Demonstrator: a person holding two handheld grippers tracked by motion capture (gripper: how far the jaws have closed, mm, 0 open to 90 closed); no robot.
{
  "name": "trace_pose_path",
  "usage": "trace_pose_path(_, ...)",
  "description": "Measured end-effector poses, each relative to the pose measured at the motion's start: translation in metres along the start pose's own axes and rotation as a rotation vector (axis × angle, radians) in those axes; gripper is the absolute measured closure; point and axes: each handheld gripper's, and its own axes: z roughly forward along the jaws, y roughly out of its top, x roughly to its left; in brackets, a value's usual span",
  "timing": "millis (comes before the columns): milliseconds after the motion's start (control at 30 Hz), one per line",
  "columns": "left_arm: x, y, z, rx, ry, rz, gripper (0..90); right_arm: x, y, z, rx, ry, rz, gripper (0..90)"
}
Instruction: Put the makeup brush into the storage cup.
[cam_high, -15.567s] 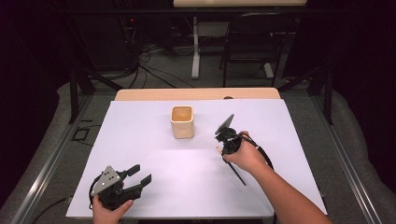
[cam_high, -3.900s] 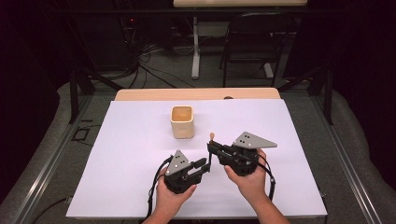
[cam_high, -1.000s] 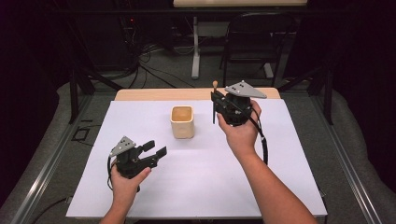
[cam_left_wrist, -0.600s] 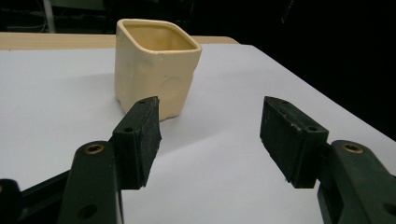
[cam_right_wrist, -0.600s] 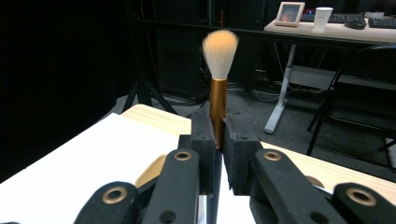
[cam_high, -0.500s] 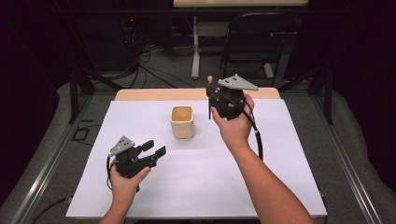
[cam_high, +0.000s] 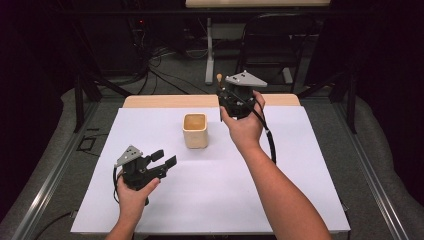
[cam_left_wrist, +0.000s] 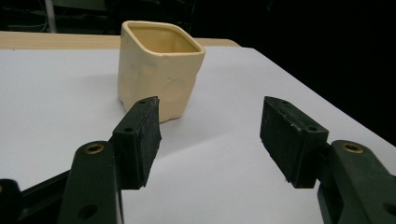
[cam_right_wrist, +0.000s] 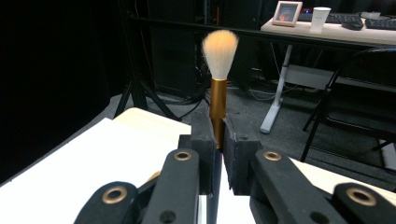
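high view: my right gripper (cam_high: 226, 99) is raised over the far edge of the desk (cam_high: 300, 165), to the right of and beyond the cream square cup (cam_high: 195, 130). it carries a makeup brush (cam_high: 219, 95) upright, bristle end up, handle end pointing down. my left gripper (cam_high: 159, 161) rests low over the white sheet, near the cup on its left front side and apart from it. step in hand, as i judge it: transport of the brush toward the cup for insertion.

left gripper view: my fingers (cam_left_wrist: 137, 135) stand wide apart with nothing between them. the cup (cam_left_wrist: 159, 70) stands upright just beyond them, mouth open, interior apparently empty.

right gripper view: my fingers (cam_right_wrist: 203, 140) are clamped narrow on the brush's gold ferrule (cam_right_wrist: 217, 109); the pale bristles (cam_right_wrist: 220, 47) rise above them. the dark handle runs down between the gripper arms.

next move, as a judgement: shift the right gripper left and toward me until the handle tip is centred over the cup mouth, keep the brush vertical, lower, then release. the left gripper may steady the cup wall if needed.
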Motion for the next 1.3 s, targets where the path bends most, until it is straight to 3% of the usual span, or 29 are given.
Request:
trace_pose_path(767, 0.003, 0.0, 0.0, -0.005, 0.013, -0.005, 38.1, 0.014, 0.018, 0.021, -0.008, 0.003, -0.006, 83.5)
trace_pose_path(1300, 0.005, -0.001, 0.0, -0.007, 0.019, -0.005, 38.1, 0.023, 0.019, 0.034, -0.005, 0.01, 0.01, 83.5)
